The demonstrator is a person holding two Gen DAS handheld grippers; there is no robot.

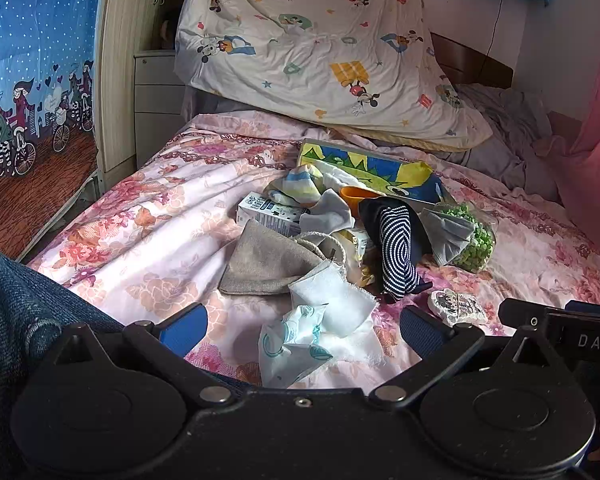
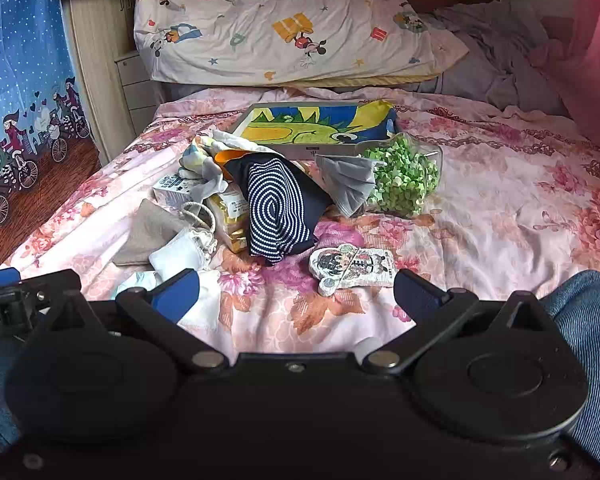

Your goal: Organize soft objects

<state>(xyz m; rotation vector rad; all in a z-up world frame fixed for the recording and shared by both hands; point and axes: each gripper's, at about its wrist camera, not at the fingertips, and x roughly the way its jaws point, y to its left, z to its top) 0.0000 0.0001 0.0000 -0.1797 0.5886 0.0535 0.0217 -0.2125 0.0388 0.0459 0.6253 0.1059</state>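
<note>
Nothing is picked up yet: the left gripper [image 1: 300,328] and the right gripper [image 2: 296,292] hover side by side at the near edge of the bed [image 2: 500,216], jaws spread wide and empty. The soft things sit heaped mid-bed: striped sock [image 2: 274,208], grey pouch [image 1: 260,260], white cloth [image 1: 332,300]. Next, I'd guess, reach forward and pinch the nearest cloth.

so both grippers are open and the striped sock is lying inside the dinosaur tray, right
Not quite. Both the left gripper and right gripper are open, but the striped sock is not inside the dinosaur tray; it lies on the bedsheet in front of it, in the pile. The right wrist view shows this.
</note>
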